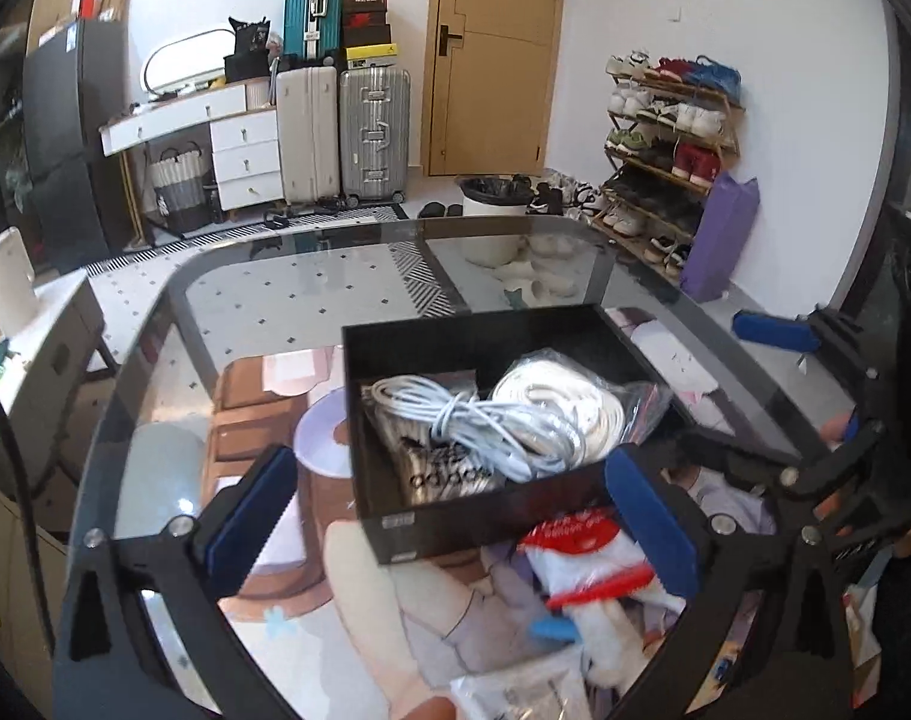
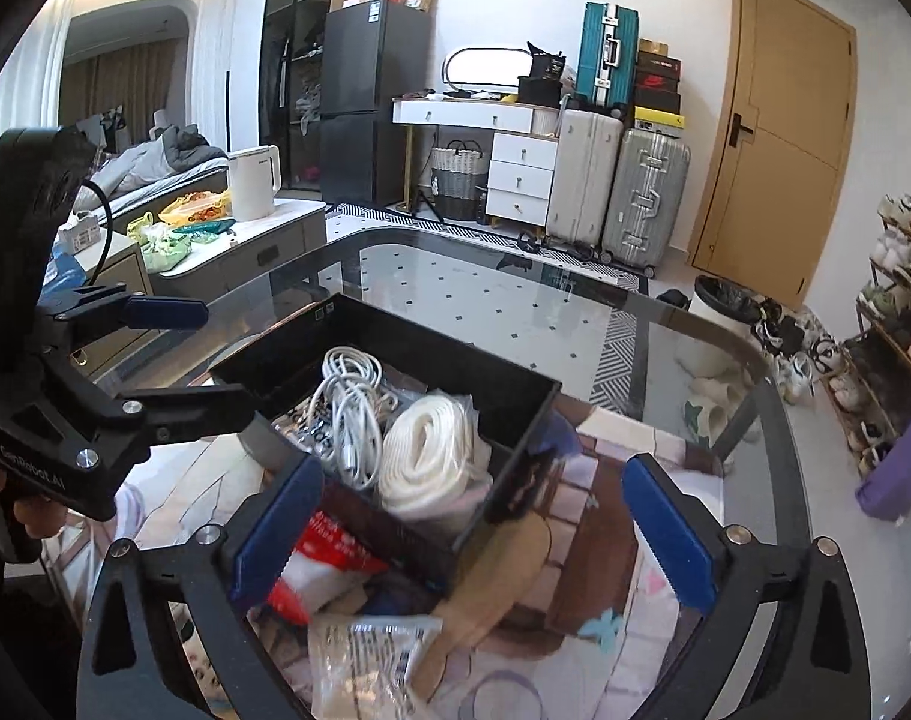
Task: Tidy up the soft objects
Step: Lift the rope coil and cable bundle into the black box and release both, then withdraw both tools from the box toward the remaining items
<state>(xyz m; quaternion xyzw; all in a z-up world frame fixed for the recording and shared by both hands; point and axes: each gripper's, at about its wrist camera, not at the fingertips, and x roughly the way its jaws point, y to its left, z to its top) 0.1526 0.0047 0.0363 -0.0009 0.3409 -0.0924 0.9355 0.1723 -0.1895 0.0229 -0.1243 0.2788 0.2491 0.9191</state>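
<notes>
A black box (image 1: 473,348) (image 2: 518,450) stands on the glass table (image 1: 275,300). It holds a white cable bundle (image 1: 491,420) (image 2: 350,408), a cream rope coil (image 1: 557,396) (image 2: 422,450) in a clear bag and a black-and-white lettered item. A red-and-white packet (image 1: 581,564) (image 2: 329,564) lies against the box's near wall, with a clear plastic bag (image 2: 371,654) in front of it. My left gripper (image 1: 449,519) is open, its pads either side of the box's near edge. My right gripper (image 2: 473,534) is open too, straddling the box corner and the packet, touching neither.
Under the glass lies a printed mat. A side table with a white kettle (image 2: 254,180) stands at the left. A lined bin (image 1: 494,198), a shoe rack (image 1: 671,138) and a purple bag (image 1: 719,234) stand beyond the table's far edge. Suitcases (image 2: 611,192) line the back wall.
</notes>
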